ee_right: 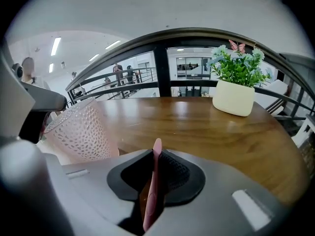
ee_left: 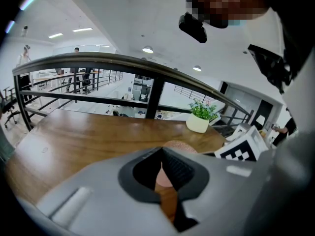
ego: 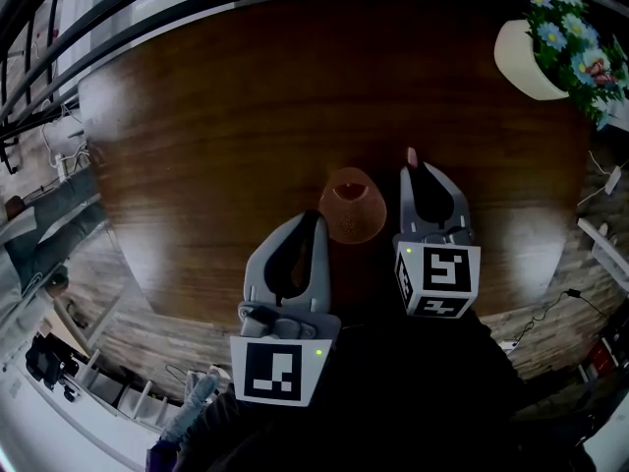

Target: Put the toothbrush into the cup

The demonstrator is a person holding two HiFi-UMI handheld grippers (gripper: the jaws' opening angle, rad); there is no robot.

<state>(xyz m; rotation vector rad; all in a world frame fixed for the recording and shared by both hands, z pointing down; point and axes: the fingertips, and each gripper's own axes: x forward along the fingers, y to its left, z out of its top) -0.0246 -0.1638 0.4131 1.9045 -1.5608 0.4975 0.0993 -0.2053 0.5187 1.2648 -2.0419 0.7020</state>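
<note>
At a round wooden table (ego: pixel 216 116), we hold the pink toothbrush (ee_right: pixel 153 181) in the right gripper (ee_right: pixel 156 154). The jaws are drawn narrow and press on the handle from both sides. The brush runs along the line of the jaws, and one rounded end pokes out past their tips. We judge that this grip is chosen so the free end can lead the way into the cup's mouth.

The textured pink cup (ego: pixel 351 209) stands just beside that gripper, on its left. Its opening faces up and nothing is inside it. The brush's protruding end sits to the right of the rim and apart from it, so the drop has not yet been made.

On the cup's other side, the left gripper (ego: pixel 314 219) is nearly closed. A sliver of pink shows between its pads, and we read this as a pinch on the cup's near wall. We reckon the hold is there to steady a light cup that could slide or tip when the brush lands.

A cream flowerpot (ego: pixel 531 62) sits well apart at the table's far edge.
</note>
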